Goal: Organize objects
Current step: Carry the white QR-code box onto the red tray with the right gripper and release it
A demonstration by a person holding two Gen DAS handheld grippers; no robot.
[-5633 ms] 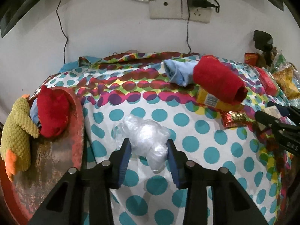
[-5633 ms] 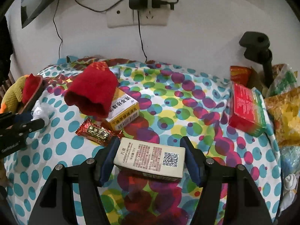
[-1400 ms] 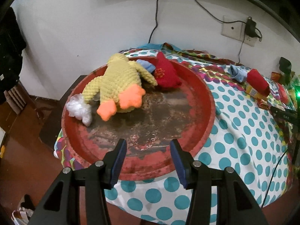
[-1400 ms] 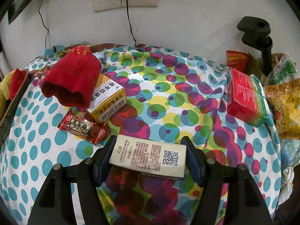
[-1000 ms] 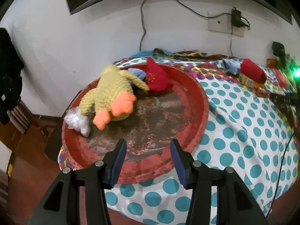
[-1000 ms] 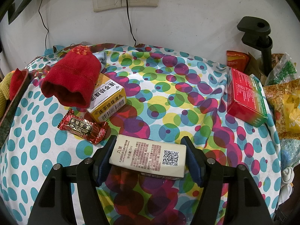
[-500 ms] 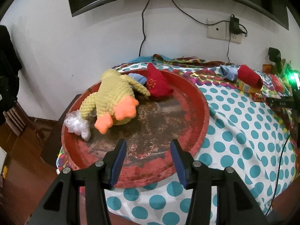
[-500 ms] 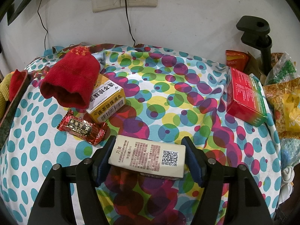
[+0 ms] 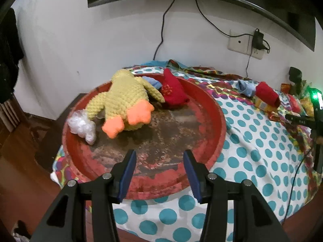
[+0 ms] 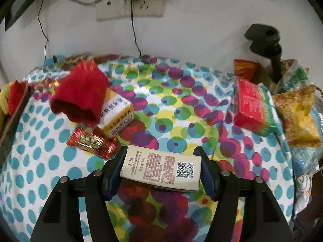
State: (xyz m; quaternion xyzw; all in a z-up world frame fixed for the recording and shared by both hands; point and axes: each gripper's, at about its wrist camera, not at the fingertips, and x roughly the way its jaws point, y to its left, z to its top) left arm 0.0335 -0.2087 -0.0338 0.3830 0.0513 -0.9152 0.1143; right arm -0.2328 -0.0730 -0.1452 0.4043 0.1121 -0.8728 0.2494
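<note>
- Tray [image 9: 219,125], round and red, sits at the table's left end holding a plush duck [image 9: 123,98], red pouch [image 9: 172,90] and plastic wad [image 9: 82,126].
- Red sock [image 10: 80,94], yellow box [image 10: 119,116] and candy [image 10: 91,142] lie unsorted on the cloth.
- White box [image 10: 161,168]: right gripper [image 10: 162,171], jaws just closing, clamps it.
- Left gripper [image 9: 158,173] hangs apart, empty, over the tray's near rim.

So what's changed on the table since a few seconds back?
The left gripper has let go of the clear plastic wad, which now lies at the red tray's edge beside the yellow duck toy; its jaws hang open over the near rim. The right gripper has just closed further on the white box. The rest lies as before.
</note>
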